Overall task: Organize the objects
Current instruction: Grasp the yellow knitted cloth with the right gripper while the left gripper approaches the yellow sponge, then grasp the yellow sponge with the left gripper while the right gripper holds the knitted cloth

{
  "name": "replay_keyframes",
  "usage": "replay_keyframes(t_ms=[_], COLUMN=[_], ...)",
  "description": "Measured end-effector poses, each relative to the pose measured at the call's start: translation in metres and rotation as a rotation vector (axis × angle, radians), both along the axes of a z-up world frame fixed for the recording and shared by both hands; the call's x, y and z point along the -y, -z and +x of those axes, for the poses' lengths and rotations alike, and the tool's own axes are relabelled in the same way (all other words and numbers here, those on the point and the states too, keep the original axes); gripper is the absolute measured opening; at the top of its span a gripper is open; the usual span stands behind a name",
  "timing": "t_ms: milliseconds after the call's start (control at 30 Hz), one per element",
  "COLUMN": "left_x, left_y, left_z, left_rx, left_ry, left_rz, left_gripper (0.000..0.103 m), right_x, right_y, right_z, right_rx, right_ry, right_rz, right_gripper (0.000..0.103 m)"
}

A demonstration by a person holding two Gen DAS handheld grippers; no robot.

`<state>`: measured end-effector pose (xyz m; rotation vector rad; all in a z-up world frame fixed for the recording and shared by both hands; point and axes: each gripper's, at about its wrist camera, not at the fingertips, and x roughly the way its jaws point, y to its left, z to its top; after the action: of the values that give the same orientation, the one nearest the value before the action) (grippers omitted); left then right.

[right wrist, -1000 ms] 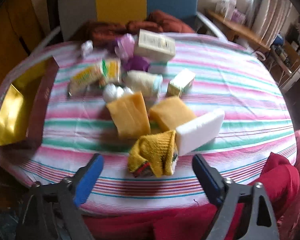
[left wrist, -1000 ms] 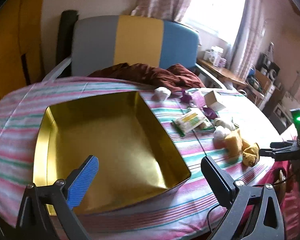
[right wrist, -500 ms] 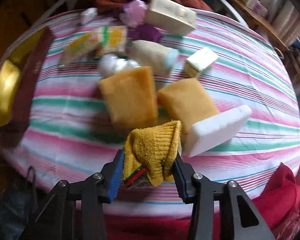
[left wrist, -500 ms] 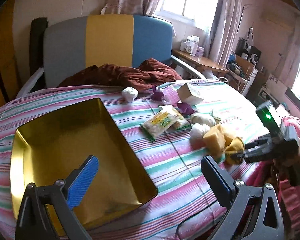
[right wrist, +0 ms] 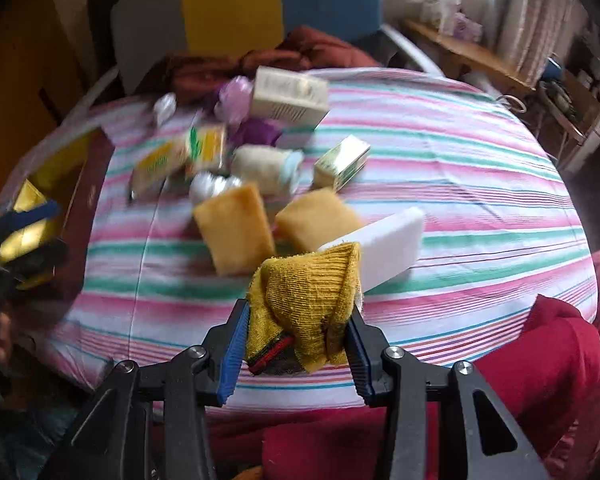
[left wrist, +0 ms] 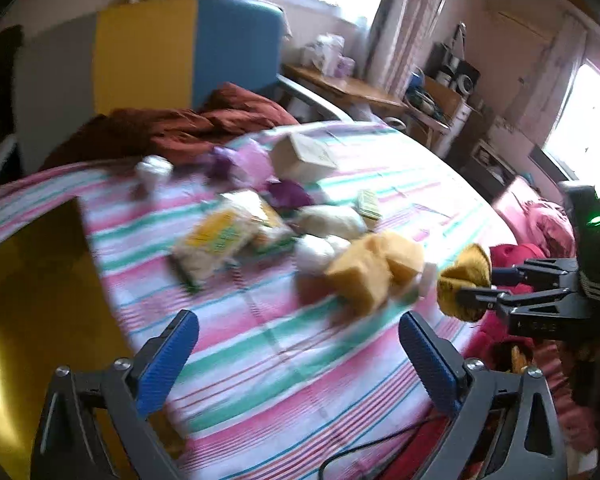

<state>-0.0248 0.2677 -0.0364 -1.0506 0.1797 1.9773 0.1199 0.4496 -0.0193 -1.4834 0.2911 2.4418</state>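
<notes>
**A:** What have you got in the right gripper (right wrist: 296, 344)?

**B:** I've got the yellow sock (right wrist: 306, 304). The jaws are pinching it from both sides, bunched up, with the cuff pointing up and a red and green band showing at the bottom. I took it by the middle so none of it trails across the other things.

**A:** Is it off the worktop (right wrist: 460, 148)?

**B:** I judge so. In the left wrist view the sock (left wrist: 466, 280) hangs in the air just past the near edge of the striped cloth, apart from the pile.

**A:** And the left gripper (left wrist: 300, 344)?

**B:** Its jaws are spread wide with nothing between them. I hold it low beside the gold tin (left wrist: 32, 280), ready to steady the tin if needed.

**A:** Why the tin?

**B:** It is the only open container here, so I take it as the place to put things. It sits at the left end of the worktop, well apart from the sock, so I have to carry the sock across.

**A:** Anything in the way?

**B:** Two yellow sponges (right wrist: 236, 236) and a white block (right wrist: 384, 244) lie just ahead of the sock, with packets (right wrist: 180, 156) and a box (right wrist: 290, 96) beyond. I'd pass above them. The picture is blurred, so I can't read the labels.
</notes>
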Motion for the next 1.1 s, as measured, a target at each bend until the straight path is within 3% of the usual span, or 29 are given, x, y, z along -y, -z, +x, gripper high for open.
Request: replay_keyframes(t_ms=[233, 433, 500, 533, 567, 833, 1100], left_x=[-0.059, -0.092, -0.101, -0.105, -0.105, -0.06, 0.02], left_y=[0.036, 0.06, 0.067, 0.071, 0.073, 0.041, -0.001], left_z=[-0.006, -0.014, -0.018, -0.02, -0.022, -0.006, -0.001], left_rx=[0.102, 0.146, 0.169, 0.191, 0.215, 0.161, 0.061], left_ry=[0.04, 0.039, 0.049, 0.059, 0.061, 0.068, -0.048], left_rz=[-0.028, -0.034, -0.036, -0.039, -0.024, 0.047, 0.072], left_gripper=[0.082, 0.08, 0.065, 0.047, 0.046, 0.043, 0.043], right_x=[-0.01, -0.014, -0.016, -0.017, -0.017, -0.012, 0.043], right_y=[-0.005, -0.003, 0.0, 0.001, 0.002, -0.006, -0.019], right_z=[0.0, 0.003, 0.003, 0.003, 0.003, 0.002, -0.033], right_rx=[-0.072, -0.101, -0.106, -0.108, -0.11, -0.15, -0.197], right_ry=[0.041, 0.051, 0.06, 0.062, 0.067, 0.059, -0.112], right_rz=[-0.021, -0.04, -0.05, -0.051, -0.05, -0.056, -0.078], right_gripper=[0.045, 0.045, 0.045, 0.045, 0.045, 0.045, 0.045])
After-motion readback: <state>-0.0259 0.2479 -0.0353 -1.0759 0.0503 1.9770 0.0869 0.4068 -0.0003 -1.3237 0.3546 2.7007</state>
